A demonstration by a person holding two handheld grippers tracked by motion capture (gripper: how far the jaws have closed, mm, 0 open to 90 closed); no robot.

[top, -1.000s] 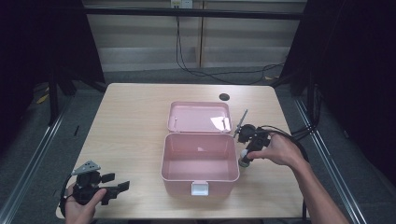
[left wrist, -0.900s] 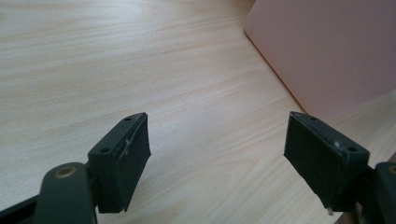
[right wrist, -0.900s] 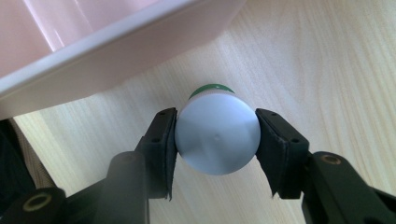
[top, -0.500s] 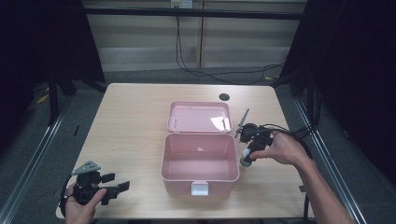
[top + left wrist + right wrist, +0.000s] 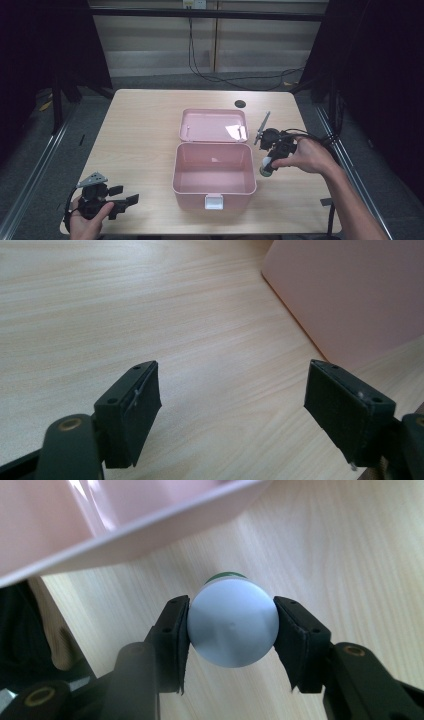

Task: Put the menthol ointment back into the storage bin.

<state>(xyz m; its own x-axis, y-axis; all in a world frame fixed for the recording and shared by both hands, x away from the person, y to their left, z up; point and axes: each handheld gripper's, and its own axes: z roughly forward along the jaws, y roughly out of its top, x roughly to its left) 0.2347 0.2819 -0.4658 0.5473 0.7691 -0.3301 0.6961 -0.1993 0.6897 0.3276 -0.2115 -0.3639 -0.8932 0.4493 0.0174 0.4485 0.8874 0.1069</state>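
Observation:
An open pink box (image 5: 214, 170) sits mid-table with its lid (image 5: 212, 125) laid back flat. Just right of the box, my right gripper (image 5: 268, 165) points down and is shut on a small bottle (image 5: 266, 169) with a white cap and green body. In the right gripper view the white cap (image 5: 232, 622) is squeezed between both pads, with the box rim (image 5: 150, 535) above it. My left gripper (image 5: 125, 202) rests open near the table's front left corner. In the left gripper view its jaws stand wide apart over bare wood, the box wall (image 5: 350, 295) ahead to the right.
A dark round hole (image 5: 240, 104) marks the table top behind the box. A grey plate (image 5: 262, 128) sticks up from the right gripper. Cables (image 5: 210, 75) run across the floor beyond the far edge. Metal rails flank the table on both sides.
The right hand with the bottle has shifted slightly; the left gripper stays put at the front left corner.

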